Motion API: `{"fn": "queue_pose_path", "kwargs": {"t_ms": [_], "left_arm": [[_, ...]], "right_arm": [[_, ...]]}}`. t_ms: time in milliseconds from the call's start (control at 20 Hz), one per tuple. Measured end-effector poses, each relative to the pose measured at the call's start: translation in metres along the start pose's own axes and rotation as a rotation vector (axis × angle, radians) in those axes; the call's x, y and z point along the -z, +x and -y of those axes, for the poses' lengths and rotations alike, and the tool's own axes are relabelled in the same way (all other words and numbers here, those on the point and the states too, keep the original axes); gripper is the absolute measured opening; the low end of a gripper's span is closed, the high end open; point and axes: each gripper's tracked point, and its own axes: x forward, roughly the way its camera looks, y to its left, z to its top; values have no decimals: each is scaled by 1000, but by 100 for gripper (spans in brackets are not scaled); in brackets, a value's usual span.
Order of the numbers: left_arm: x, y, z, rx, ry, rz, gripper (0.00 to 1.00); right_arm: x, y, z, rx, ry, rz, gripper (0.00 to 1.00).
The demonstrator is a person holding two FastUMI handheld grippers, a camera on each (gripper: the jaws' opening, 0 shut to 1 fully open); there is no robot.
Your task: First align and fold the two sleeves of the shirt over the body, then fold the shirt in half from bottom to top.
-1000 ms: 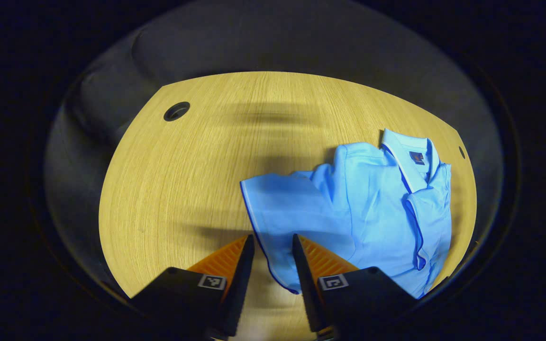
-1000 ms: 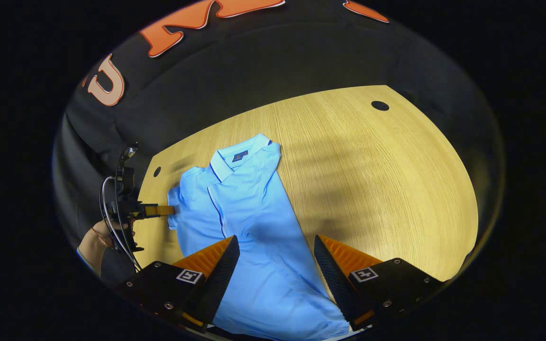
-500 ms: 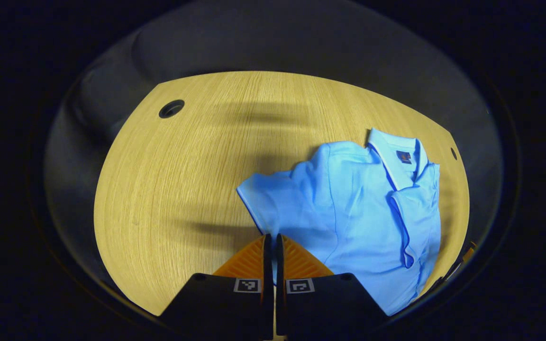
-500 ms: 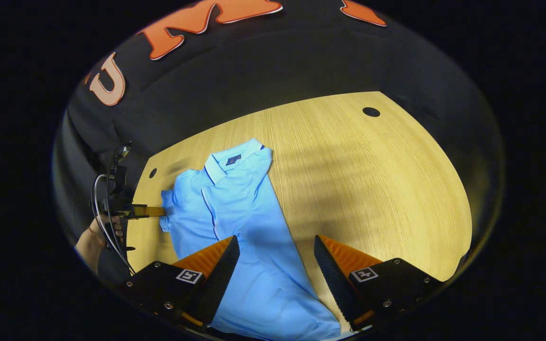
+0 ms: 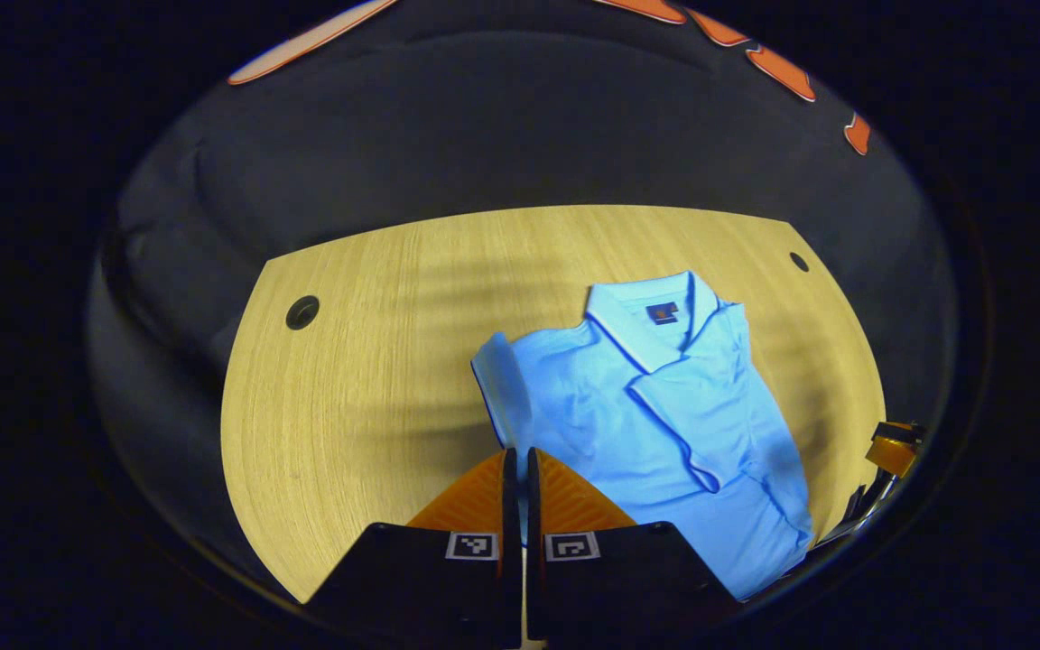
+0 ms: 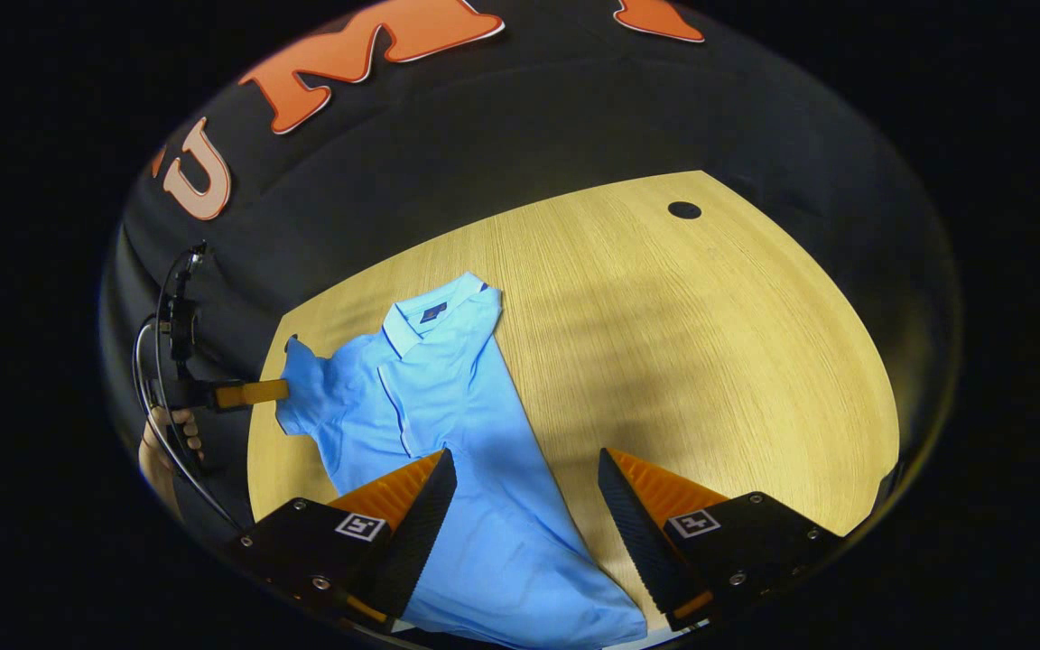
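Blue shirt [image 6: 448, 424] lay on desk [image 6: 710, 343]: 1 sleeve [image 5: 506, 379] pinched in left gripper [image 5: 515, 469], unfolded; right gripper [image 6: 527, 506] spread, idle; bottom fold pending.

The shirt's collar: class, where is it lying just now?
In the left gripper view the collar lies at the shirt's far end on the wooden table, beyond the shut left gripper.

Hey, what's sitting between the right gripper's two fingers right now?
In the right gripper view, the right gripper is open above the blue shirt; its lower body and a strip of bare wooden table lie between the fingers.
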Motion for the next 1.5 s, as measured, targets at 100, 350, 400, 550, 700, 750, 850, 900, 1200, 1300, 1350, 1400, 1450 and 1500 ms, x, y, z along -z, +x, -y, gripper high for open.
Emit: {"fn": "queue_pose_path", "kwargs": {"t_ms": [100, 350, 400, 550, 700, 750, 850, 900, 1200, 1300, 1350, 1400, 1450, 1500], "left_arm": [[-9, -5, 24, 29, 21, 12, 5], [-20, -3, 82, 102, 56, 9, 5], [-21, -1, 91, 112, 57, 7, 5], [-20, 13, 126, 154, 56, -3, 5], [-18, 22, 159, 186, 66, -18, 5], [-19, 24, 170, 192, 75, -21, 5], [-17, 28, 186, 190, 93, -32, 5], [-16, 29, 194, 192, 94, -44, 5], [-1, 43, 224, 202, 57, -77, 14], [1, 42, 230, 223, 15, -78, 43], [4, 41, 227, 221, -4, -79, 54], [6, 41, 225, 218, -16, -77, 65], [8, 39, 222, 212, -22, -75, 76], [11, 37, 217, 201, -26, -74, 87]], "right_arm": [[1, -2, 6, 1, 3, 0, 98], [1, -8, 26, 10, 22, 2, 98], [1, -9, 30, 14, 27, 4, 98], [2, -12, 45, 28, 43, 8, 98], [7, -14, 57, 36, 58, 1, 98], [9, -15, 60, 37, 62, -3, 98], [13, -13, 66, 43, 68, -10, 98], [14, -13, 69, 49, 73, -13, 98], [22, -15, 76, 56, 64, -34, 98], [23, -15, 76, 56, 58, -37, 98], [23, -15, 75, 55, 57, -38, 98], [25, -15, 74, 53, 55, -41, 98], [26, -16, 73, 51, 50, -45, 98], [28, -16, 71, 51, 42, -49, 98]]}}
